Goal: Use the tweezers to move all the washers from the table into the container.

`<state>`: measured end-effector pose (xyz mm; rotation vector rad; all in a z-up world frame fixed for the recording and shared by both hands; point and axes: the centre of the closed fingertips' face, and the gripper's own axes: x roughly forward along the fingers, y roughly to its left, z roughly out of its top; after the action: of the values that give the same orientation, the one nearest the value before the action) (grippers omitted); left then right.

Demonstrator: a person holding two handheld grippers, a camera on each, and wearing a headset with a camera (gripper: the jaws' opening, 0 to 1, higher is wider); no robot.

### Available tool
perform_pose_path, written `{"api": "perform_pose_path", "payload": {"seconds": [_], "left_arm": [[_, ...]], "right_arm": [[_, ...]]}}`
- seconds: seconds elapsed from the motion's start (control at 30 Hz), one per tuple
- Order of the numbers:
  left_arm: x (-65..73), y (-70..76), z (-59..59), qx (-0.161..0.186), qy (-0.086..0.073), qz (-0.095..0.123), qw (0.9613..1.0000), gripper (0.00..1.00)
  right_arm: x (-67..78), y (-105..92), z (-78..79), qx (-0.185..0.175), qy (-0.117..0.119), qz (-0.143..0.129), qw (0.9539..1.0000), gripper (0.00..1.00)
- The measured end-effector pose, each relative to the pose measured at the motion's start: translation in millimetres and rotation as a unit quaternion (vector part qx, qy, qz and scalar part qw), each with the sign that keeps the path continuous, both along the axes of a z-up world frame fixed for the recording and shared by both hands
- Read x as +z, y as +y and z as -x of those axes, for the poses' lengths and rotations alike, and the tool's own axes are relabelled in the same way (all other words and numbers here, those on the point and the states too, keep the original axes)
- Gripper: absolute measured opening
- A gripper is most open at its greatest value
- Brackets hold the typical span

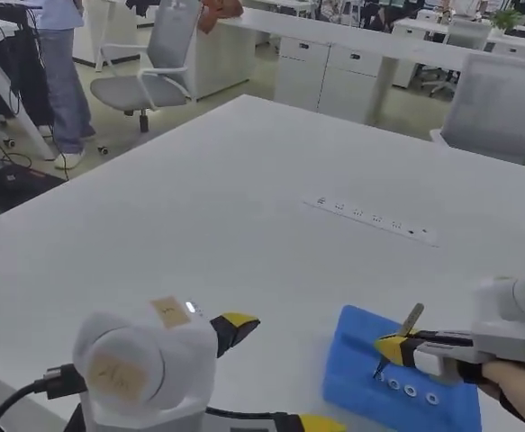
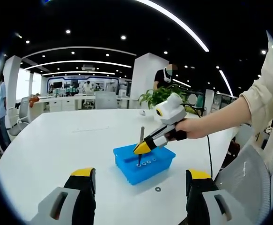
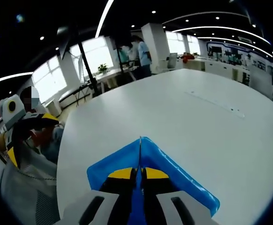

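A white table (image 1: 244,180) fills the head view. At the lower right of the frame a blue container (image 1: 357,382) sits on it. The right gripper (image 1: 390,347) reaches in from the right edge, its jaws pinched tight on a pair of tweezers (image 1: 412,317). The tweezers stand nearly upright with their tips down inside the container, probably so a washer can drop cleanly among the washers (image 1: 411,391) lying in a row on its floor. At the lower left the left gripper (image 1: 280,372) has its yellow-tipped jaws spread wide and holds nothing. It looks idle, kept back from the container to leave the other gripper room. The left gripper view takes in the work from across the table. The container (image 2: 127,174) is at centre, with the tweezers (image 2: 141,135) standing in it under the right gripper (image 2: 143,147) and several washers (image 2: 146,163) inside. At lower centre one washer (image 2: 158,189) lies loose on the table just beside the container, so the task seems unfinished. The right gripper view looks straight along the tweezers (image 3: 140,150), a thin line rising between the closed jaws, with a corner of the container (image 3: 183,180) beneath. Whether the tips grip a washer cannot be told. The left gripper (image 3: 29,137) sits at the left of that view.
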<state>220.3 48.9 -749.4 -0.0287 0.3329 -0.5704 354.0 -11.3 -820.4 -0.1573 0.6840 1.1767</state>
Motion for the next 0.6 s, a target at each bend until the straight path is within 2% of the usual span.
{"api": "perform_pose_path", "payload": {"seconds": [0.07,0.27,0.33,0.43,0.6], "left_arm": [[-0.2,0.5,-0.1,0.001,0.0,-0.001,1.0,0.8],[-0.2,0.3,0.0,0.0,0.002,0.003,1.0,0.8],[2.0,-2.1,0.3,-0.004,-0.002,0.009,1.0,0.81],[0.6,-0.8,0.4,-0.002,0.001,0.005,1.0,0.81],[1.0,-1.1,0.3,-0.002,0.001,0.007,1.0,0.81]], "right_arm": [[9.6,0.1,1.1,-0.008,-0.002,-0.024,0.9997,0.04],[35.3,-6.1,14.5,-0.02,-0.014,-0.057,0.9981,0.04],[44.1,-9.4,19.2,-0.02,-0.024,-0.063,0.9975,0.04],[57.0,-12.9,27.5,-0.022,-0.029,-0.085,0.9957,0.04],[66.8,-15.8,47.5,-0.016,-0.029,-0.097,0.9948,0.04]]}}
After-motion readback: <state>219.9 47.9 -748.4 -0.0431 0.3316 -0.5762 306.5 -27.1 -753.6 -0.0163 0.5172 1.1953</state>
